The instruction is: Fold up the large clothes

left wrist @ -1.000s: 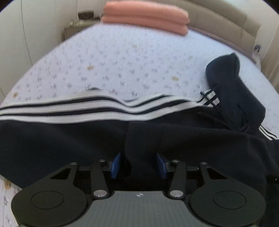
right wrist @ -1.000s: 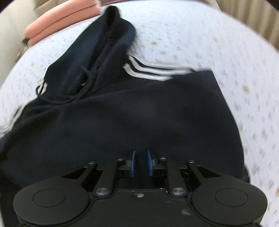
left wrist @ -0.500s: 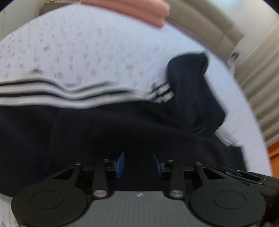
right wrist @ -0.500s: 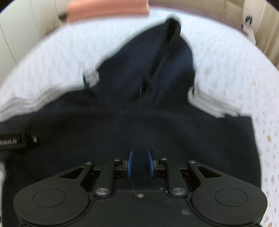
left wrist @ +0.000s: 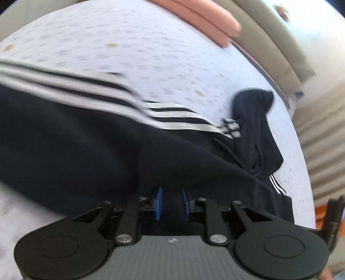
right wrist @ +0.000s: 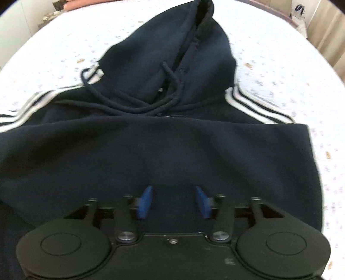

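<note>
A dark navy hoodie (right wrist: 172, 150) with white sleeve stripes lies spread on the bed, its hood (right wrist: 183, 53) and drawstrings (right wrist: 172, 90) pointing away from me. My right gripper (right wrist: 174, 201) hovers low over the body panel; its jaws are opening wide and nothing is pinched between them. In the left wrist view the hoodie (left wrist: 86, 150) fills the lower half, with the striped sleeve (left wrist: 90, 86) running off to the left. My left gripper (left wrist: 172, 203) is closing, and a fold of the dark fabric is squeezed between its blue pads (left wrist: 159, 203).
The bed has a white sheet (left wrist: 129, 43) with small prints. Pink pillows (left wrist: 204, 19) are stacked by the padded headboard (left wrist: 280, 43). Pleated curtains (left wrist: 323, 129) hang at the right. A bedside stand (right wrist: 49, 15) shows at the far left.
The left gripper's jaws narrowed onto the fabric fold, and its view swung and rolled so the hood sits far right. The right gripper's jaws went from nearly shut to wide apart, releasing the cloth.
</note>
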`<control>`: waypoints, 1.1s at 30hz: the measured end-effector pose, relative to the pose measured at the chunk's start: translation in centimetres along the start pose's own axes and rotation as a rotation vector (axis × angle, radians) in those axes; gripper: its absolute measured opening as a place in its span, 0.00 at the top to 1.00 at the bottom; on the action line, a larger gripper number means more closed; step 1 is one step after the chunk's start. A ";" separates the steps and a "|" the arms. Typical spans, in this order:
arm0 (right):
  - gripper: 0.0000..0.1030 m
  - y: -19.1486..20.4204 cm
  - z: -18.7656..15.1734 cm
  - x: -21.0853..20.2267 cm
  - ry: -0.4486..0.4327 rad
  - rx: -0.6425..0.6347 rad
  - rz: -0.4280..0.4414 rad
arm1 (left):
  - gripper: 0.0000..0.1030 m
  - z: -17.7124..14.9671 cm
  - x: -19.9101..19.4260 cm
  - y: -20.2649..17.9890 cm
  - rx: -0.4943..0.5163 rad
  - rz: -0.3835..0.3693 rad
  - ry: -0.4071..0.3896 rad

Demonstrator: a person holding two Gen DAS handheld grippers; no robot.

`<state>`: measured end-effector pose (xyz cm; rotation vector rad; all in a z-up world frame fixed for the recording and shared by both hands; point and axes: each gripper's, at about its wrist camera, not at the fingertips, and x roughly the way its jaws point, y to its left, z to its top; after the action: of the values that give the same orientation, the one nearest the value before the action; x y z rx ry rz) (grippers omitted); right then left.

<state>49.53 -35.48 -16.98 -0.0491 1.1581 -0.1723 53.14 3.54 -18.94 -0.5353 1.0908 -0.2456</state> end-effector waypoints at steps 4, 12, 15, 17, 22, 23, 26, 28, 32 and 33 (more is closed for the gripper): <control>0.24 -2.4 0.1 0.3 0.038 0.073 0.082 | 0.65 1.0 -5.5 5.2 -0.069 0.181 -0.116; 0.21 -1.5 0.7 0.2 0.044 0.005 0.052 | 0.41 4.7 -12.9 16.3 -0.314 0.568 -0.367; 0.23 -1.4 0.8 -0.7 0.021 0.016 0.045 | 0.39 5.7 -12.9 19.6 -0.415 0.651 -0.392; 0.23 -0.7 0.7 -1.6 -0.012 -0.011 0.037 | 0.34 6.3 -12.4 21.8 -0.468 0.639 -0.382; 0.23 1.7 0.0 -3.3 -0.081 -0.133 0.007 | 0.17 8.2 -10.1 24.3 -0.459 0.607 -0.380; 0.23 2.4 0.1 -3.5 -0.086 -0.150 0.004 | 0.20 8.3 -10.0 24.4 -0.447 0.608 -0.391; 0.23 3.2 0.0 -4.0 -0.101 -0.179 0.011 | 0.59 8.6 -9.5 23.6 -0.364 0.607 -0.412; 0.23 3.6 -0.1 -4.5 -0.114 -0.188 0.021 | 0.92 8.8 -9.6 22.7 -0.291 0.643 -0.422; 0.23 3.6 -0.5 -5.7 -0.159 -0.199 0.043 | 0.93 8.9 -10.0 19.1 -0.188 0.656 -0.470; 0.23 3.6 -0.7 -6.0 -0.171 -0.200 0.042 | 0.93 8.8 -10.3 17.7 -0.155 0.653 -0.492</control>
<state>46.96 -30.97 -12.22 -0.2117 1.0016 -0.0141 55.17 25.67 -17.19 -0.3245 0.7517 0.5231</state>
